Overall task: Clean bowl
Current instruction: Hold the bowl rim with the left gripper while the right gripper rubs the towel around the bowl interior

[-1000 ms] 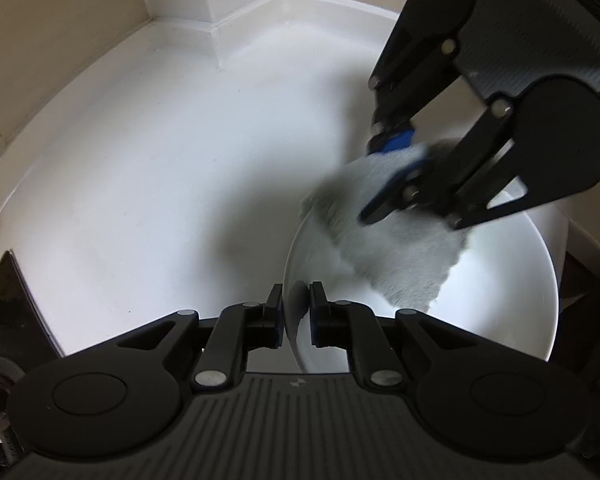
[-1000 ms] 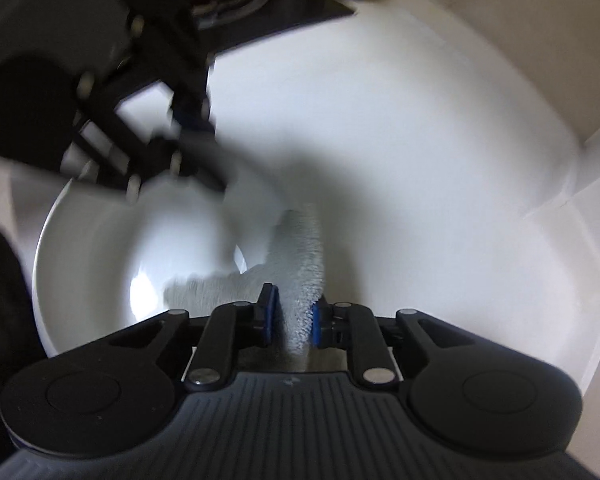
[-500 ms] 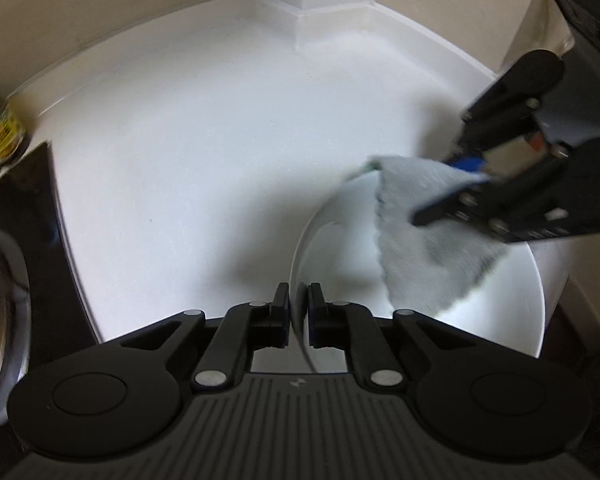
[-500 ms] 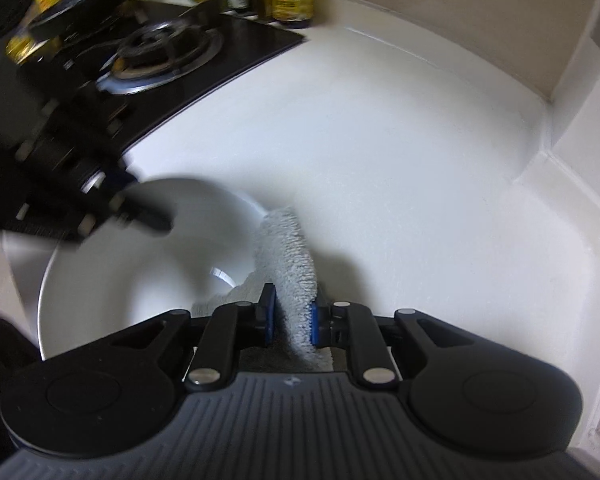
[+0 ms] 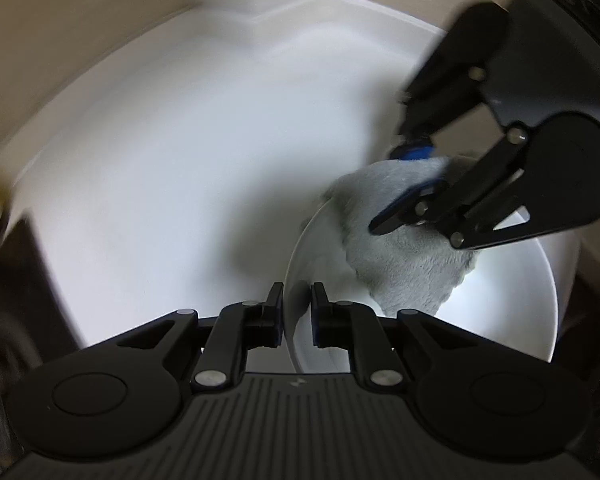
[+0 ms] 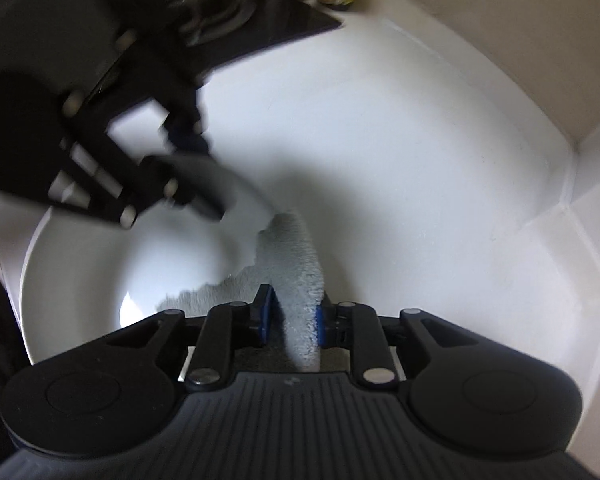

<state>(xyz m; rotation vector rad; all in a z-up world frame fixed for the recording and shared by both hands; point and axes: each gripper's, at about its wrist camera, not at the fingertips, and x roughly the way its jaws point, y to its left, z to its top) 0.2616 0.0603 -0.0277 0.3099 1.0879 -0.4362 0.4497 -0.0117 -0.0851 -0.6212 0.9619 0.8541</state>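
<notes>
The white bowl (image 5: 512, 300) sits on the white desk (image 5: 160, 184), its near edge cut off behind the left tongs (image 5: 296, 304), which straddle its rim, jaws opening. The right tongs (image 6: 292, 316), also opening, pinch a grey cloth (image 6: 300, 264) inside the bowl; the stove (image 6: 236, 20) is blurred.

Bowl (image 5: 512, 320) on counter (image 5: 172, 184), cloth (image 5: 400, 256) inside it, stove (image 6: 236, 20) behind
</notes>
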